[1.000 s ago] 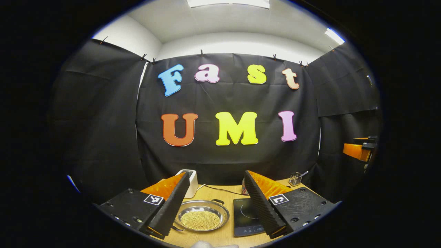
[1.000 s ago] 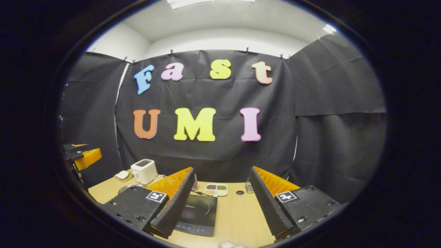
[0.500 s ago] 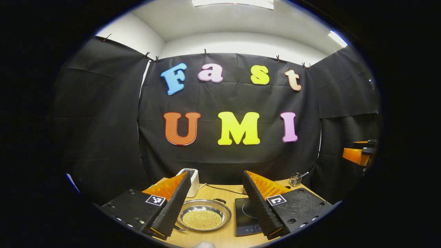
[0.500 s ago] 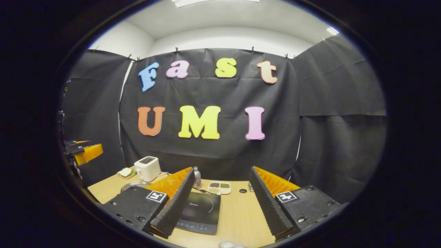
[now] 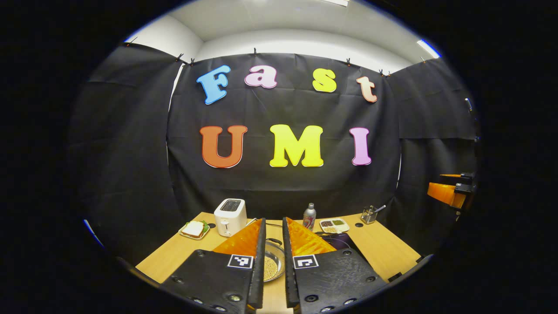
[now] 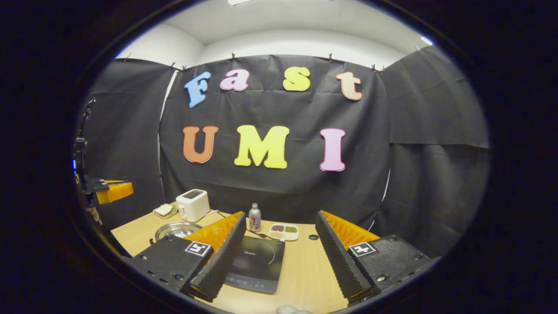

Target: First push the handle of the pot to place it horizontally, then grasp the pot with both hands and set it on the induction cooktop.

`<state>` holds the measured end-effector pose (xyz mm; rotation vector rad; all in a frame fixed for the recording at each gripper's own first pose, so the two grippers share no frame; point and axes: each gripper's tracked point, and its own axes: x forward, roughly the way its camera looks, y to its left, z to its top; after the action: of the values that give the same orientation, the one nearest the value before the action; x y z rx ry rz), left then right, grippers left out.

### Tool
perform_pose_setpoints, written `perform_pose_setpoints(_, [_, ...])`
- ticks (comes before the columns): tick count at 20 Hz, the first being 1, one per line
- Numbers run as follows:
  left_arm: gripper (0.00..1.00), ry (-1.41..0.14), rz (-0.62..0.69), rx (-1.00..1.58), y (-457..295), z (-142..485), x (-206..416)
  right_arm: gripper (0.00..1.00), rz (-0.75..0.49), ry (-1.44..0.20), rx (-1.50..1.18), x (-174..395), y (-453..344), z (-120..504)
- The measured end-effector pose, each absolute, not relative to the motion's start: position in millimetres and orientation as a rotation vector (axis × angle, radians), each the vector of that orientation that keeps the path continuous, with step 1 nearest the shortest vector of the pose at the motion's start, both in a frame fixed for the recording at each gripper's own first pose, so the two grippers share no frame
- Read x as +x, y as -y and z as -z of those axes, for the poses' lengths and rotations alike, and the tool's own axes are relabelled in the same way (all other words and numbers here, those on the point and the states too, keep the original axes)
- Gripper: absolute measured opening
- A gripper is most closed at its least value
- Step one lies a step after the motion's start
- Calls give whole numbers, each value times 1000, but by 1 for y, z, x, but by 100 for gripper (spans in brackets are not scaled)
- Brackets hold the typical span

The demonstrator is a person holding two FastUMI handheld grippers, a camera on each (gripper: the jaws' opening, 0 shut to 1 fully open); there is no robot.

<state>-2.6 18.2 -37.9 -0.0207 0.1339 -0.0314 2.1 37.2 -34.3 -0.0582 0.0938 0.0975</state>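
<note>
left gripper (image 5: 273, 261): fingers stood nearly together with a narrow gap, nothing clasped between them; held above the table, nearer the camera than the pot.
right gripper (image 6: 279, 257): fingers spread wide, released, grasping nothing; held above the table over the near edge of the induction cooktop.
pot (image 6: 176, 229): shallow steel pan resting on the wooden table (image 6: 305, 279), just left of the induction cooktop; in the left gripper view a slice of it (image 5: 272, 266) showed through the finger gap, holding small yellow grains.
pot handle (image 5: 273, 240): dark loop at the pot's far rim; its angle could not be told.
induction cooktop (image 6: 257, 261): black, flat on the table, bare, right of the pot.
toaster (image 6: 193, 205): white, beyond the pot, toward the back of the table.
sandwich plate (image 6: 165, 211): just left of the toaster.
can (image 6: 254, 218): upright, behind the induction cooktop.
divided dish (image 6: 284, 231): behind the induction cooktop, just right of the can.
utensil holder (image 5: 369, 214): back right of the table, well apart from the pot.
</note>
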Motion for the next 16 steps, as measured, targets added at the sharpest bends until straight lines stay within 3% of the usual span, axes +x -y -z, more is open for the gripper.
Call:
perform_pose_setpoints(4, [0,-222,65,-65,-14,66,1,100,-117,-112,-28,15,-39,46])
perform_pose_setpoints(16, [0,-856,95,-10,-26,289,-37,100,-162,-228,-5,50,-31,102])
